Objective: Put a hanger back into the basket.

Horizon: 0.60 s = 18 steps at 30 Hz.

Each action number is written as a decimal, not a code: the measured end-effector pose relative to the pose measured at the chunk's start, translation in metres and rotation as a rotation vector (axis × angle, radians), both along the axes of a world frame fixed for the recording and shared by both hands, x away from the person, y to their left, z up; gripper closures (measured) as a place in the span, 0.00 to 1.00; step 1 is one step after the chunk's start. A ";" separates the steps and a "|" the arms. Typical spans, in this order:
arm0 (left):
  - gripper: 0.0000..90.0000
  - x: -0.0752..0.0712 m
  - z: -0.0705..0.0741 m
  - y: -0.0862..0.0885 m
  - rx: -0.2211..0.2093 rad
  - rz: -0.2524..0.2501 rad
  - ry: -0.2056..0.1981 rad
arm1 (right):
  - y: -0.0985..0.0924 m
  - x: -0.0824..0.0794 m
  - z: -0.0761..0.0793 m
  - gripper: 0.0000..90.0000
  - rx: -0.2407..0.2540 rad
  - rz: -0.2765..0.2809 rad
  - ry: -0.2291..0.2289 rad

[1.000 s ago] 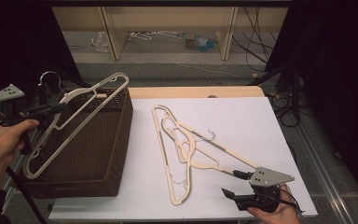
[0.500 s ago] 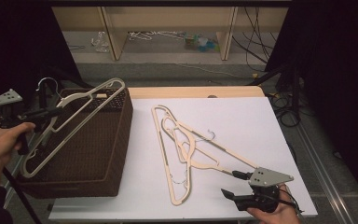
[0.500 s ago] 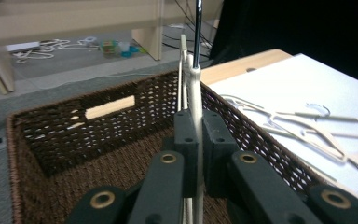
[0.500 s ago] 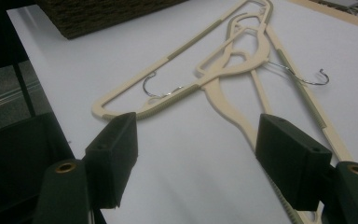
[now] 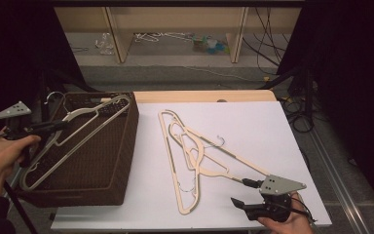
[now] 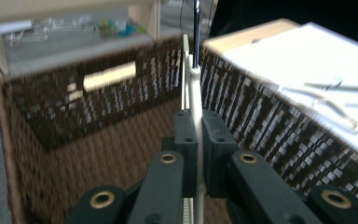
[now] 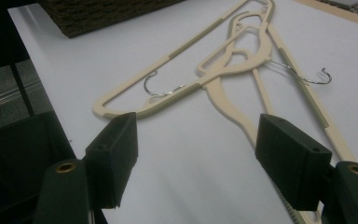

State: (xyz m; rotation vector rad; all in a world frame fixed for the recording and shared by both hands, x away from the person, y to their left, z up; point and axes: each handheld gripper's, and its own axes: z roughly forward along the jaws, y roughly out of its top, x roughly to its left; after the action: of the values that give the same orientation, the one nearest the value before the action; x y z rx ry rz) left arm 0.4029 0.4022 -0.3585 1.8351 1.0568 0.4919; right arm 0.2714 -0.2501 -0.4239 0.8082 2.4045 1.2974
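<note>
While the left gripper (image 5: 53, 127) clamps a hanger (image 5: 73, 141) near its hook, angled over the basket (image 5: 121, 185) for stowing, the right gripper (image 5: 246, 192), fingers apart, waits at the table's (image 5: 272, 126) near edge

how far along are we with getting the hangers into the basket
About a third, at best. In hand: the left gripper is shut on one hanger over the basket, not yet let go. Left: two hangers lie tangled on the table; the right gripper waits open beside them.
</note>
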 end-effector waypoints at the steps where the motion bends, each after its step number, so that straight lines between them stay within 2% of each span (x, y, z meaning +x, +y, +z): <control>1: 0.95 0.000 0.000 0.000 0.000 0.000 0.000 | 0.000 0.000 0.000 0.34 0.000 0.000 0.000; 2: 0.95 0.002 -0.007 -0.002 -0.003 0.012 0.021 | 0.000 0.000 0.000 0.34 -0.001 0.002 -0.002; 6: 0.95 0.006 -0.016 -0.005 0.007 0.050 0.073 | 0.000 0.000 0.000 0.34 -0.003 0.003 0.003; 9: 0.94 0.009 -0.020 -0.004 -0.009 0.088 0.091 | 0.000 0.000 0.000 0.34 -0.003 0.002 -0.003; 12: 0.91 0.009 -0.020 0.001 0.001 0.125 0.072 | 0.000 0.000 0.000 0.34 -0.002 0.002 0.001; 15: 0.90 0.008 -0.021 0.004 0.014 0.145 0.078 | 0.000 0.000 0.000 0.34 -0.003 0.005 0.000; 18: 0.86 0.004 -0.022 0.008 0.052 0.209 0.088 | 0.000 0.000 0.000 0.34 -0.004 0.008 0.003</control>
State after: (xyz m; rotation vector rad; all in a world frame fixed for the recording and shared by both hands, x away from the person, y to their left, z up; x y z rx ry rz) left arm 0.4073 0.4105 -0.3805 1.8141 1.3157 0.5704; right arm 0.2714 -0.2501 -0.4243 0.8009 2.4145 1.2946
